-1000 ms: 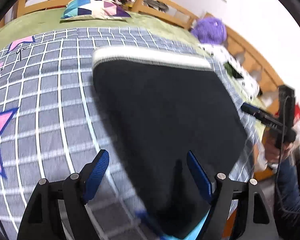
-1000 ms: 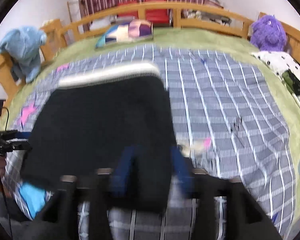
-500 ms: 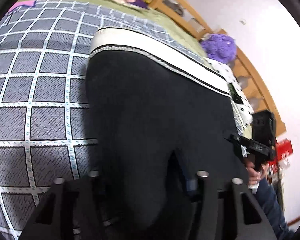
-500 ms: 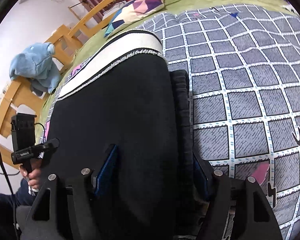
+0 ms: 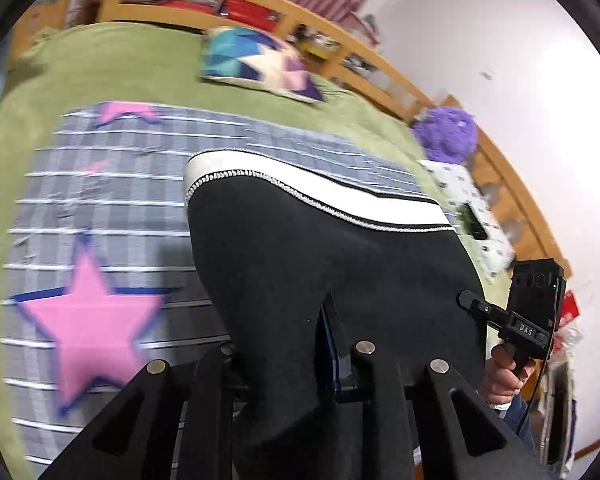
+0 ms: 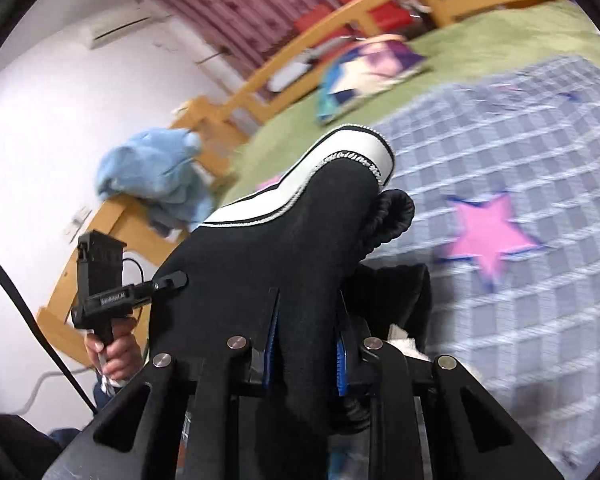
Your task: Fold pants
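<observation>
Bedroom, checked grey bedspread (image 5: 112, 208): black pants (image 5: 320, 264) with white waistband, near edge lifted off it, left gripper (image 5: 280, 344) and right gripper (image 6: 306, 344) each clamped on one corner, presumably for folding toward the waistband.

Very little lettering can be read. In the left wrist view, the white letters "DAS" stand on the black bar of the handheld right gripper (image 5: 518, 326), on its body just below the black box-shaped module mounted on it. In the right wrist view, a line of small white print runs along the black bar of the handheld left gripper (image 6: 116, 300), just below its own black box module, but it is too small and blurred to make out.
</observation>
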A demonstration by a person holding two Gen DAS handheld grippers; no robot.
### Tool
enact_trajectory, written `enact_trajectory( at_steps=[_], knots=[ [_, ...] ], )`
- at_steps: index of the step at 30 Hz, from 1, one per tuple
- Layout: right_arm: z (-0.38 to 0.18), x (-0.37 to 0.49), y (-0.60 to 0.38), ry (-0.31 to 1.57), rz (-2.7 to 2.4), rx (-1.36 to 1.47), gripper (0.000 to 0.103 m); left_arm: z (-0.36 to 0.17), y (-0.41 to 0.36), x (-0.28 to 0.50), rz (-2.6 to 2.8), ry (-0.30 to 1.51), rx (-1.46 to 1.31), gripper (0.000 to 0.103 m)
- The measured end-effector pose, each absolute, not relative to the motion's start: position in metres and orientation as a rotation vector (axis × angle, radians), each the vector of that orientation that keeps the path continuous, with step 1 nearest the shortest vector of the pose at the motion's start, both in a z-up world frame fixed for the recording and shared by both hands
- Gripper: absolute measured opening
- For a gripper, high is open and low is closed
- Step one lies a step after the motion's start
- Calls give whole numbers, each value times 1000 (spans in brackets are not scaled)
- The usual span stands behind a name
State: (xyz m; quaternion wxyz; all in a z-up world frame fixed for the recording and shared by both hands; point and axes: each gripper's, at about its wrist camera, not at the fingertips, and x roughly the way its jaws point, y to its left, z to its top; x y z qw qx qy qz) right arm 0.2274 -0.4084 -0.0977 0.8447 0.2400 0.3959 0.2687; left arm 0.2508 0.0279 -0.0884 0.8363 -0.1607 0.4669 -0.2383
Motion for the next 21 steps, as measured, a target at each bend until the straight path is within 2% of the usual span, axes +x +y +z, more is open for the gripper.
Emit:
enact_trajectory(
  at_steps=[2,4,5,6,8,11,13,16,19,21],
  knots=[
    [-127,249,-381,888,587,525,22,-117,46,257,-454,1027,-338,22],
    [-168,274,-357,992,551,487,24,-157,50,263,-400,1071,-317,29],
    [-184,284,-350,1011,497,433,32,-171,48,265,-372,1079,-301,35],
    [-197,290,-346,1006,471,407,36,-182,46,263,-360,1071,-292,46],
    [-196,293,-347,1003,493,410,37,-181,51,256,-342,1040,-290,58],
    [-175,283,-348,1022,410,336,39,-157,49,245,-309,985,-238,57],
    [-144,262,-340,955,328,216,38,-133,44,230,-296,917,-189,59],
    [-111,239,-327,856,389,205,38,-113,39,207,-329,843,-180,62],
    [-109,209,-309,804,472,151,38,-122,22,178,-329,834,-124,67],
    [-131,204,-299,854,503,101,38,-154,13,157,-318,898,-59,68]
  ],
)
